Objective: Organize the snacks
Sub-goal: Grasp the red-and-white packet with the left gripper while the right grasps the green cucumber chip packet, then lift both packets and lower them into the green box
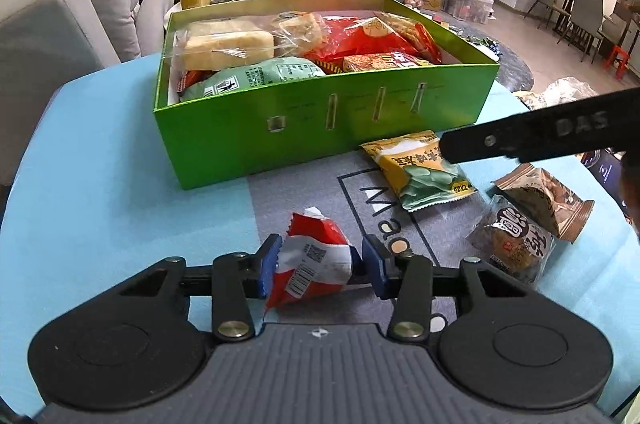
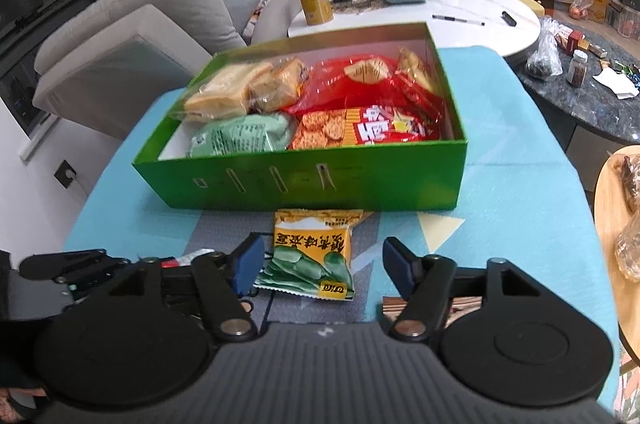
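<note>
The left hand-held gripper point(image 1: 322, 262) is positioned at the near left of the counter point(image 1: 100, 184), its blue pads pressed against both sides of a red-and-white snack packet point(image 1: 310, 258), which it pinches just above the grey mat point(image 1: 304, 192). Beyond it, at the far centre of the counter, stands the green box point(image 2: 304, 180), open at the top and holding wrapped bread point(image 2: 226, 96) at far left, a pale green packet point(image 2: 240, 136) at near left, and red cracker packets point(image 2: 372, 128) at right. A yellow-and-green snack packet point(image 2: 310, 252) lies flat on the mat, its far end just beside the near wall of the box. The right hand-held gripper point(image 2: 324, 266) sits over this packet with its fingers spread, one on each side; the left pad lies near the packet edge, but contact cannot be confirmed. At the near right, two brown wrapped snacks point(image 1: 532, 220) lie on the counter, touching each other.
</note>
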Demonstrator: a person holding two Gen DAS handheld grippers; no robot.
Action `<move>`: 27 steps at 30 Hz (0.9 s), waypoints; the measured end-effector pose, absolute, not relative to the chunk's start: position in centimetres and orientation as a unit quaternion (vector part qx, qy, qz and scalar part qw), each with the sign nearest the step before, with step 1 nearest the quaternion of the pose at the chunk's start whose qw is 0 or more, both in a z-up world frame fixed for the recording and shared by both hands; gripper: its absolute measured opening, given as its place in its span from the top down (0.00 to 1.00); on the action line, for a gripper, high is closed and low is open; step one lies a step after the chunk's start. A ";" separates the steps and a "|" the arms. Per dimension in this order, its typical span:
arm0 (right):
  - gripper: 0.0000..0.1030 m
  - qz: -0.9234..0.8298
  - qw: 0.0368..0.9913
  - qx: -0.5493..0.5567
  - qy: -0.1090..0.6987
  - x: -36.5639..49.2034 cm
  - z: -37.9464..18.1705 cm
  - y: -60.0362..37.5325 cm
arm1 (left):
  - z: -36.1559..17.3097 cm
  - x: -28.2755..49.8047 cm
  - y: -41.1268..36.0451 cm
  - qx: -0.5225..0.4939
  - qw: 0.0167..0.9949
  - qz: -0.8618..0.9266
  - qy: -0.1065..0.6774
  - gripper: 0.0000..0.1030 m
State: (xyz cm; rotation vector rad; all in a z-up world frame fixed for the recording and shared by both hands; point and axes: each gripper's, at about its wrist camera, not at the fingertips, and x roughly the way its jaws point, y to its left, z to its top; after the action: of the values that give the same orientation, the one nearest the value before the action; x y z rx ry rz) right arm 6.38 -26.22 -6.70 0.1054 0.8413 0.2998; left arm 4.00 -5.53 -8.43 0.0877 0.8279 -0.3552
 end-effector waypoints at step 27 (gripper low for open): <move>0.21 0.103 0.892 -0.015 0.439 8.6 -9.3 -22.2 | -5.9 3.8 -2.5 0.027 0.920 -0.156 0.358 0.60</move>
State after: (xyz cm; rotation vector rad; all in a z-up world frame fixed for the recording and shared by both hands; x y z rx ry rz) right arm 8.59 -22.24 -9.27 -0.0320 0.9113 0.2145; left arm 3.82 -2.54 -5.93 0.0560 0.7353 -0.3203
